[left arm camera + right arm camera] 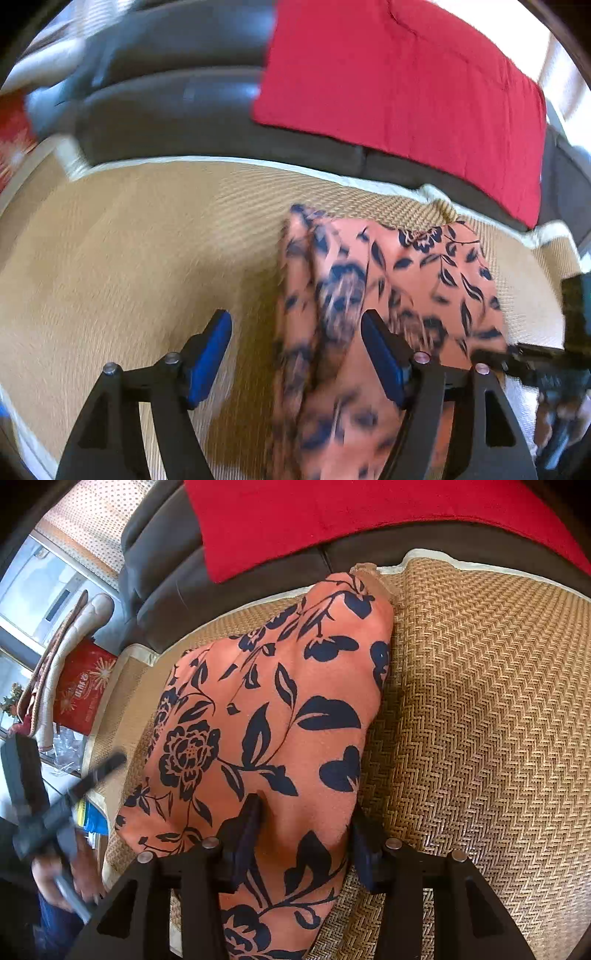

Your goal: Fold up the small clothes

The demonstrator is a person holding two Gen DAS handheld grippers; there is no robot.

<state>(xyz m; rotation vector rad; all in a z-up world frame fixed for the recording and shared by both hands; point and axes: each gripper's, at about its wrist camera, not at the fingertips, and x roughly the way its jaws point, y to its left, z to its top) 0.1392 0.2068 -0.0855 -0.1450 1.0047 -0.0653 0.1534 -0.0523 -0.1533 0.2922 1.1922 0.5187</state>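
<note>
An orange garment with a dark blue flower print [280, 709] lies folded on a woven straw mat [480, 701]. My right gripper [306, 823] is open, one finger on each side of the garment's near end, pressing into the cloth. In the left wrist view the same garment [388, 295] lies to the right, partly bunched and blurred. My left gripper [295, 354] is open with blue pads [208, 354]; the garment's left edge reaches between its fingers. The right gripper shows at the right edge [546, 369] of that view.
A dark grey sofa [177, 92] with a red blanket [406, 92] runs along the mat's far side. Left of the mat, in the right wrist view, stand a red box [83, 690] and hanging cloths [55, 664] by a window.
</note>
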